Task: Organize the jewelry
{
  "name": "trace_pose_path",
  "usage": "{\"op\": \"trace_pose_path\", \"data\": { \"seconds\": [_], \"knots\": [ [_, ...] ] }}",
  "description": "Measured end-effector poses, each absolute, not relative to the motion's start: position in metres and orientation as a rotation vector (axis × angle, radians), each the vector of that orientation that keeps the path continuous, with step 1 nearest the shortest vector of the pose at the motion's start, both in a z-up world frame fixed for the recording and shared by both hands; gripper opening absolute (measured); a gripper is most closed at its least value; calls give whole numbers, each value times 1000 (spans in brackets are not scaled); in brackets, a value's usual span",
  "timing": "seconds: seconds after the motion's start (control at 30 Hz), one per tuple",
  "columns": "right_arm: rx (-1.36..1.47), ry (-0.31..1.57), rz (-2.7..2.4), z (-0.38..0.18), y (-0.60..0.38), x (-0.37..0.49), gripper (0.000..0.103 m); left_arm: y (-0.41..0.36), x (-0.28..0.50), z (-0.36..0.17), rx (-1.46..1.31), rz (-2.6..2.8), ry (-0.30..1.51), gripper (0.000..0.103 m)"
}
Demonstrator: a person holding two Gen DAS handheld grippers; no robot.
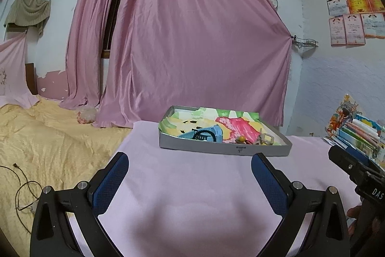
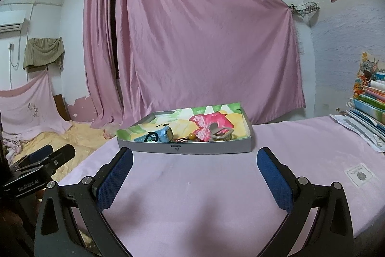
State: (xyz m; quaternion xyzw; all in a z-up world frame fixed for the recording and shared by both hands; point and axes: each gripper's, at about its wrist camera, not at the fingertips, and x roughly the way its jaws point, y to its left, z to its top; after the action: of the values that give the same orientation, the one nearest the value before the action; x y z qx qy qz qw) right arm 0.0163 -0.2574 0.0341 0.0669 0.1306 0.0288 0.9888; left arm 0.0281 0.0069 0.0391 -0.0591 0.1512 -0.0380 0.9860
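A shallow grey cardboard tray (image 1: 223, 149) (image 2: 216, 148) lined with bright flowered paper rests on a pink cloth. Inside lie a blue box with a black ring-shaped piece (image 1: 207, 134) (image 2: 160, 134), a small beige holder (image 1: 266, 138) (image 2: 222, 133) and an orange bead (image 1: 242, 138) (image 2: 191, 136) on a tangle of small pieces. My left gripper (image 1: 190, 161) is open, short of the tray's near wall, nothing between its blue pads. My right gripper (image 2: 195, 157) is open too, just before the tray front. Each gripper's body shows at the edge of the other view.
The pink cloth (image 2: 204, 196) covers a raised surface. A stack of books and papers (image 2: 370, 102) stands at the right. A yellow quilt (image 1: 48, 136) with a black cable (image 1: 21, 184) lies at the left. Pink curtains (image 1: 192, 40) hang behind.
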Motion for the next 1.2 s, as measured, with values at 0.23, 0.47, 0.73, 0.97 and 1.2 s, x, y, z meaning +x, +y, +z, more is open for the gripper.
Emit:
{"op": "trace_pose_path", "data": {
  "seconds": [0.23,0.47,0.73,0.97,1.2],
  "knots": [
    [110,239,46,31,-255,-11,101,6,10,31,-106,-67,306,102],
    [117,239,42,26,-255,-21,101,5,-2,26,-91,-52,313,102],
    [100,259,20,14,-257,-21,101,2,-5,17,-69,-20,316,102],
    [111,286,8,4,-260,-13,101,2,4,3,-73,-15,356,102],
    [116,314,-11,-4,-259,1,101,6,14,-4,-89,-15,374,102]
  ]
}}
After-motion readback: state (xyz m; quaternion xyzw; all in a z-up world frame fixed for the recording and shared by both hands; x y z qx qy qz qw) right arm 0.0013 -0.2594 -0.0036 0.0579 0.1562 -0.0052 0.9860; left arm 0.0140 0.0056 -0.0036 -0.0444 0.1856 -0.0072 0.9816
